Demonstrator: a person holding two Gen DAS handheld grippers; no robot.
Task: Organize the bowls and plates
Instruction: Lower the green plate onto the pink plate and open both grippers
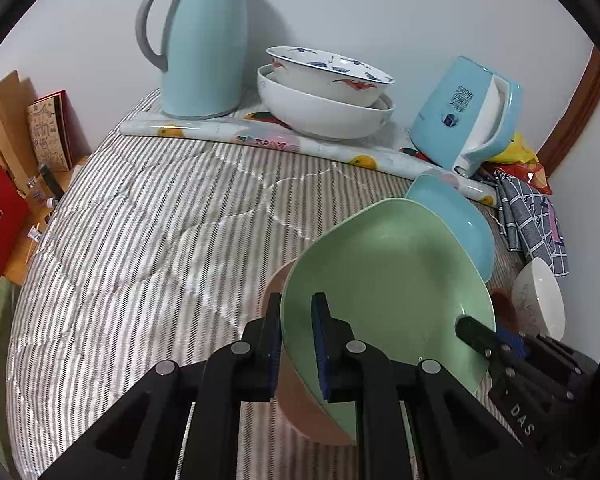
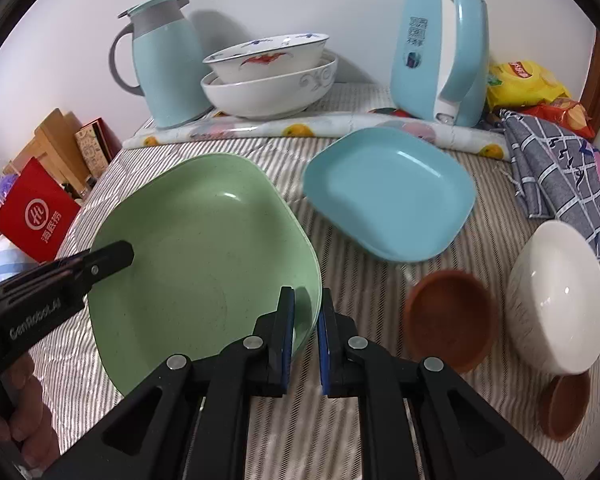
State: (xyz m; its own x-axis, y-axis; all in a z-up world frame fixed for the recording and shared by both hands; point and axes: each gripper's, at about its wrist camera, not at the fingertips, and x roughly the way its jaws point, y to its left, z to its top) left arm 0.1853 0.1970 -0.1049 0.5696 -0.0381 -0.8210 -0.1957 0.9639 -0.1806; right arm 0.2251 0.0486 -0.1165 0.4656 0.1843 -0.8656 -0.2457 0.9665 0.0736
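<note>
A green plate [image 1: 388,264] [image 2: 204,248] hangs tilted over the striped cloth, held at two sides. My left gripper [image 1: 298,300] [image 2: 112,258] is shut on its near rim. A pink plate [image 1: 300,404] sits right under it against the outer finger; whether it is pinched too I cannot tell. My right gripper [image 2: 306,296] [image 1: 472,330] is shut on the opposite rim. Beyond lies a blue plate [image 2: 388,192] [image 1: 460,220]. To the right are a white bowl [image 2: 556,296] [image 1: 540,300] and two small brown bowls [image 2: 450,320] [image 2: 564,408].
At the back stand a teal thermos jug [image 1: 204,48], two stacked white ceramic bowls [image 1: 324,96], a blue kettle [image 2: 440,56] and a rolled fruit-print sheet [image 2: 300,128]. A checked cloth [image 2: 568,176] and snack bags [image 2: 528,84] fill the right corner. A red box [image 2: 36,208] sits past the left edge.
</note>
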